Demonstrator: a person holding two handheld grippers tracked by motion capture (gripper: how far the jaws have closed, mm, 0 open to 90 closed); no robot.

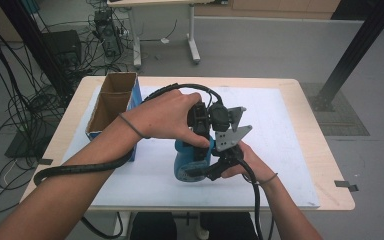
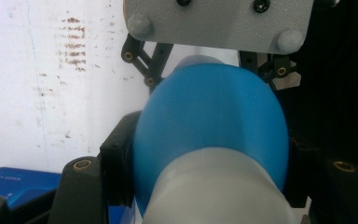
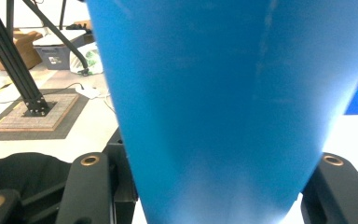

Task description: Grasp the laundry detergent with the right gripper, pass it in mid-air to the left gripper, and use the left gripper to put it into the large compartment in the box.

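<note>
While the high view shows an open cardboard box (image 1: 111,102) on the white table mat (image 1: 280,150), the left gripper view shows a pale cap. Both the left gripper (image 1: 205,120) and right gripper (image 1: 220,167) clench the blue plastic bottle (image 1: 189,162) above that mat.

High view: fixed above the near edge of the table (image 1: 300,150), facing forward and down, far enough to take in the whole tabletop, the cardboard box (image 1: 111,102) and floor beyond.

Left gripper view: mounted on the left gripper (image 2: 205,186), looking along its black jaws, pressed very close to a blue bottle (image 2: 214,126), white mat behind.

Right gripper view: mounted on the right gripper (image 3: 214,186), looking level along its jaws across the room, equally close to the blue bottle (image 3: 214,102).

Shared by all three: the blue bottle (image 1: 190,160) at mid-table.
</note>
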